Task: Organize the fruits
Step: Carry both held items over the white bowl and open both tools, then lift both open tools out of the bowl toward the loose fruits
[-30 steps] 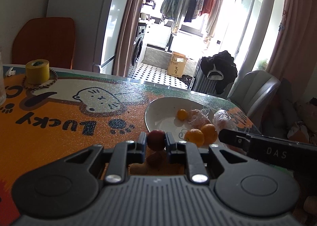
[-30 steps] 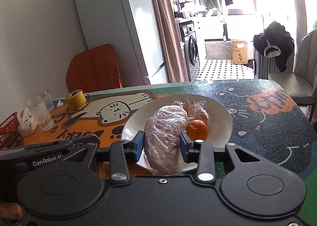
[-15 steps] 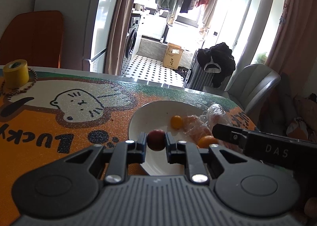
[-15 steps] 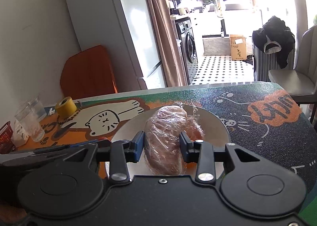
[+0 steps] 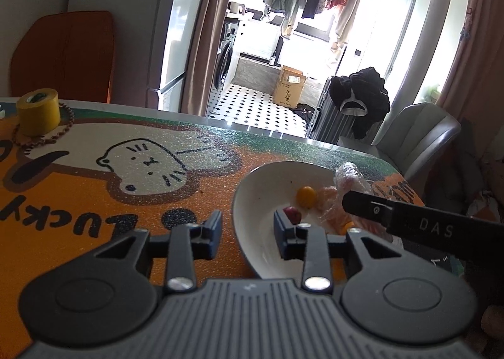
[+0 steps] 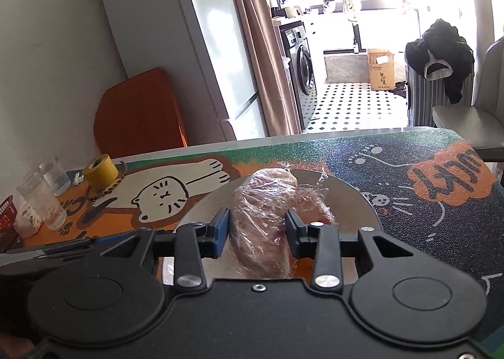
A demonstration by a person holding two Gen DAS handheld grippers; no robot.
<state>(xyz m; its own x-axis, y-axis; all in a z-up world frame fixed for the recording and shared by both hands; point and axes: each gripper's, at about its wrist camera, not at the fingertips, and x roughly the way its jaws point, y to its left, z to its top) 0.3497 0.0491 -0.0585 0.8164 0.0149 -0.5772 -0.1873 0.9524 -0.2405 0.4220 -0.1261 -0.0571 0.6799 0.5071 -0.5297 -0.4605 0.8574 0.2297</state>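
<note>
Left wrist view: the left tool (image 5: pixel 247 234), just opened with nothing between its pads, is held over the near rim of the white bowl (image 5: pixel 252 184); the released red fruit (image 5: pixel 292 214) lies inside, beside the right pad.

Right wrist view: the right tool (image 6: pixel 257 233) is clamped across the wrapped fruit (image 6: pixel 263 223), whose long axis points away over the bowl (image 6: pixel 352 198).

A plum (image 5: pixel 292 213) lies in the bowl (image 5: pixel 252 188) just ahead of the left gripper's (image 5: pixel 247 233) right jaw. A wrapped fruit (image 6: pixel 261 220) sits between the right gripper's (image 6: pixel 257 233) jaws, over the bowl.
</note>
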